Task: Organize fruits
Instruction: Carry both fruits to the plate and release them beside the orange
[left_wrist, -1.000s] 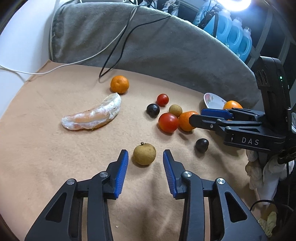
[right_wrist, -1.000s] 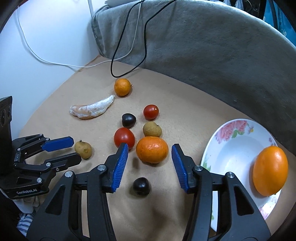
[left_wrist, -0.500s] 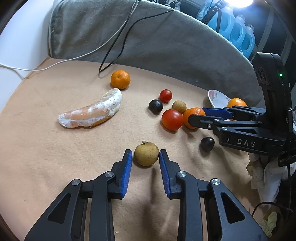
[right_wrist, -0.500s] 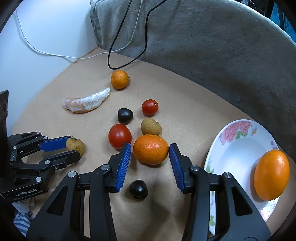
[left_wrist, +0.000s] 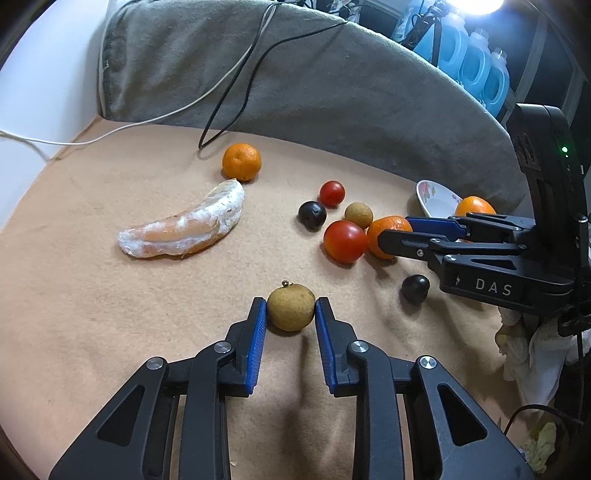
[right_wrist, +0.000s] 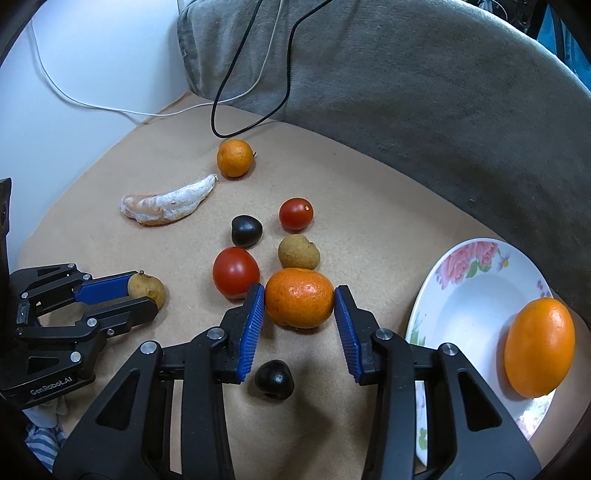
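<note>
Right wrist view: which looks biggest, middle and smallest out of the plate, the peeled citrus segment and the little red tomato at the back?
1. Plate
2. Peeled citrus segment
3. Small red tomato
The plate lies nearer the camera, but the gaps look too wide for that to matter.

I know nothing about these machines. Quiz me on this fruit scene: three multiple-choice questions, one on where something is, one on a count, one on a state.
1. Where is the big orange?
A. in the flowered plate
B. on the grey cushion
C. under the citrus segment

2. How many red tomatoes lie on the tan cloth?
A. one
B. two
C. four

3. What is the left claw doing?
A. hanging open over nothing
B. closed on the brown longan
C. holding a dark plum

Answers: 1 A, it rests at the plate's right side. 2 B, a small tomato and a larger tomato. 3 B, both blue pads touch the fruit's sides.
</note>
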